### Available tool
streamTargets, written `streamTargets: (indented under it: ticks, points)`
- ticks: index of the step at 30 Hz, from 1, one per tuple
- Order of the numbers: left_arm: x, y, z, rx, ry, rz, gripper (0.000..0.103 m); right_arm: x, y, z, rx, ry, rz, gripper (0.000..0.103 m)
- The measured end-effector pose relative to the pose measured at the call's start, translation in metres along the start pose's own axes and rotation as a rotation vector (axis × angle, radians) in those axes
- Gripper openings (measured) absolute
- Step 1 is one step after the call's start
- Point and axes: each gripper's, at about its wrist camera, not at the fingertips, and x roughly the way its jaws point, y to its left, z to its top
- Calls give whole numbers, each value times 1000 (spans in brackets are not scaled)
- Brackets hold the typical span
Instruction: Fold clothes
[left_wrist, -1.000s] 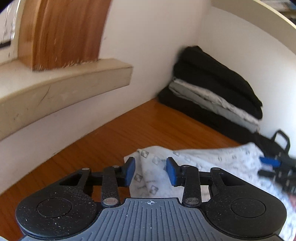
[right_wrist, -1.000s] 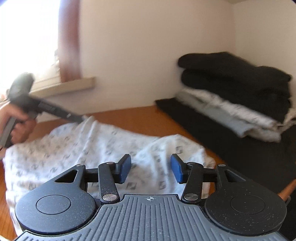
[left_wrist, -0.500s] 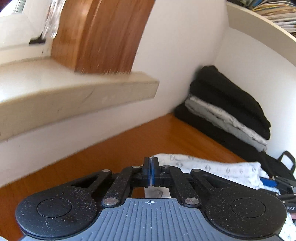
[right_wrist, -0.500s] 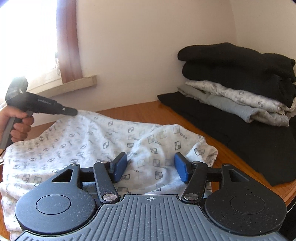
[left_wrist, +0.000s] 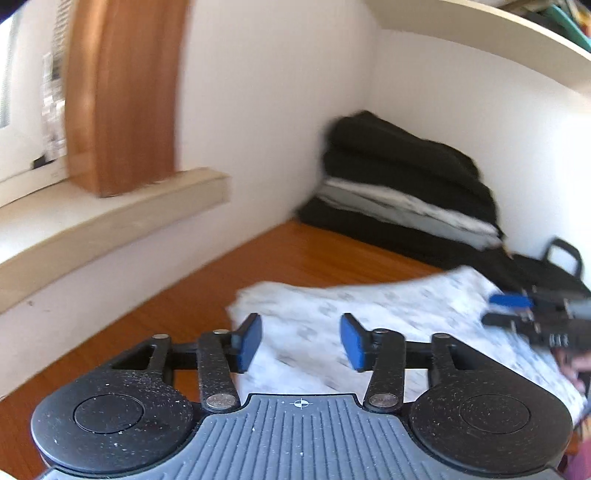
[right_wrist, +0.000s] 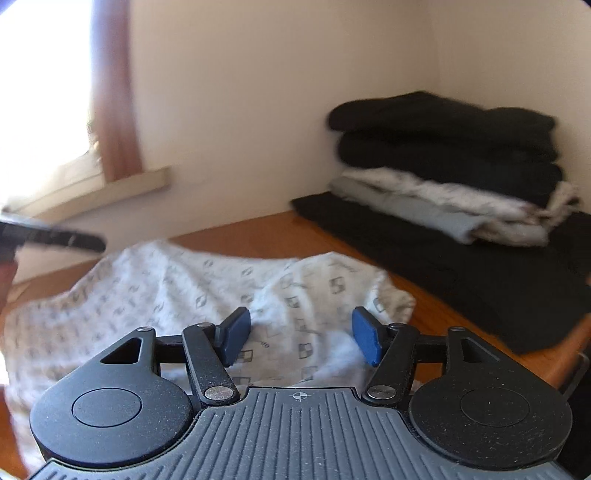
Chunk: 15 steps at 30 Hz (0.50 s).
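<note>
The patterned white garment (right_wrist: 207, 295) is spread on the bench (left_wrist: 314, 251), its long axis crosswise. Both the left tool (left_wrist: 301, 341) and right tool (right_wrist: 301, 338) are opening, nothing gripped, the garment just ahead below each.

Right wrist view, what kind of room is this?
Probably a room in a home, perhaps a bedroom. A stack of folded clothes sits in the corner on a wooden table, a patterned white garment lies spread out, and a curtained window lights it.

Patterned garment (left_wrist: 369, 314) print smeared (motion blur); stacked clothes (left_wrist: 406, 184) soft-edged.
</note>
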Motion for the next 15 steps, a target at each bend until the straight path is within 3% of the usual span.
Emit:
streamTargets:
  ticks: [2, 4, 5, 15]
  points:
    - [3, -9, -4, 45, 13, -4, 53, -21, 1, 2, 20, -7, 14, 57]
    - [8, -16, -8, 74, 33, -7, 53, -42, 9, 1, 8, -2, 33, 41]
    - [11, -18, -9, 88, 41, -7, 53, -51, 14, 1, -9, 7, 33, 39]
    - [-31, -70, -12, 342, -1, -44, 60, -101, 90, -18, -144, 55, 26, 38]
